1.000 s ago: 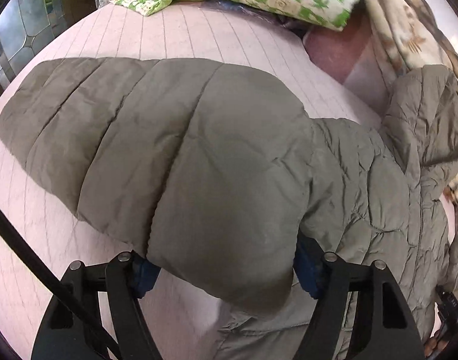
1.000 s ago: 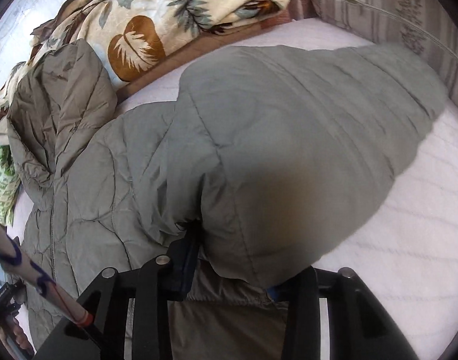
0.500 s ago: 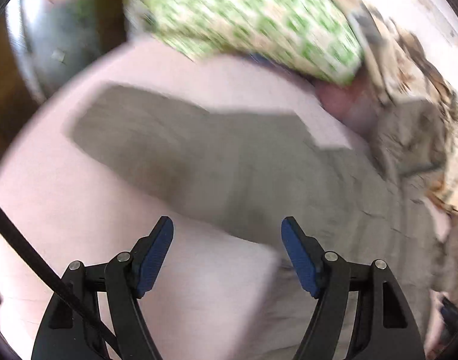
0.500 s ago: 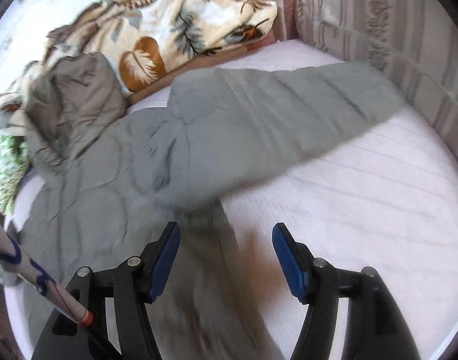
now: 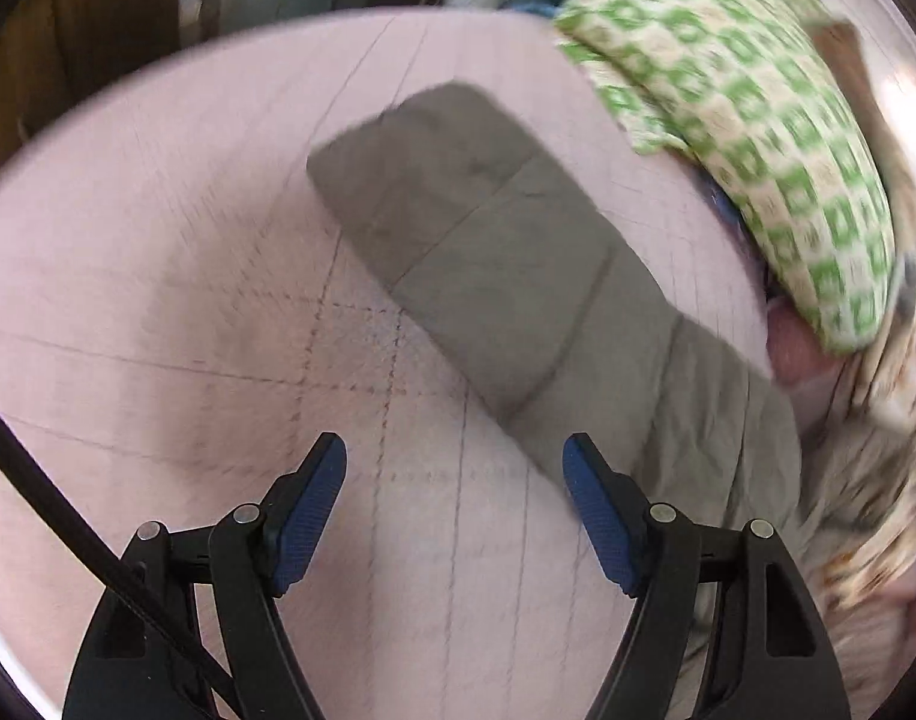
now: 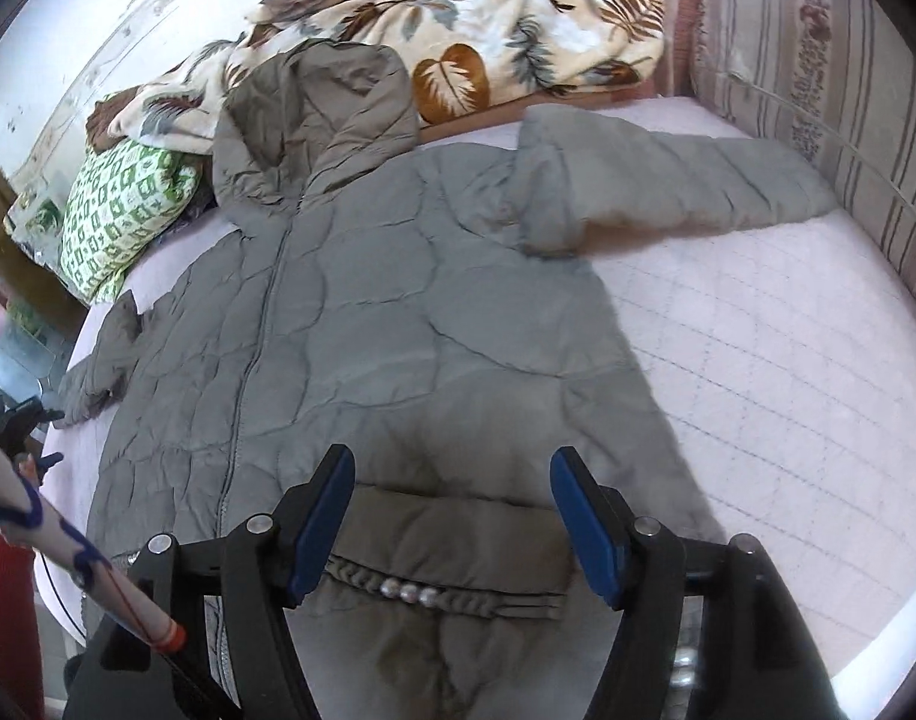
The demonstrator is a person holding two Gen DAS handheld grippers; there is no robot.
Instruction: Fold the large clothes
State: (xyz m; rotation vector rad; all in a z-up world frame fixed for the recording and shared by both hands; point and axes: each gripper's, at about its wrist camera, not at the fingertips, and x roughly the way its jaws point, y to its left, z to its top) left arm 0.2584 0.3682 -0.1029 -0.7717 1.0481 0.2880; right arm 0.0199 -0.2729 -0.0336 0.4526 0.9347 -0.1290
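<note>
Both hand-held grippers, left (image 5: 455,501) and right (image 6: 452,513), hang spread apart and empty over the bed (image 6: 787,372). Spread flat there, the grey jacket (image 6: 362,324) awaits folding; next, probably grab a sleeve (image 6: 685,186) and bring it inward.

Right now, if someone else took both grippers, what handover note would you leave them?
Left gripper: open, holding nothing, over the pink mattress beside one sleeve.
Right gripper: open, holding nothing, above the jacket's hem.
Grey hooded jacket: flat on the bed, zipped front up, hood toward the leaf-print blanket, both sleeves spread outward.
Done: jacket laid out. Left: fold in the sleeves, then the body; no fold is visible yet.
</note>
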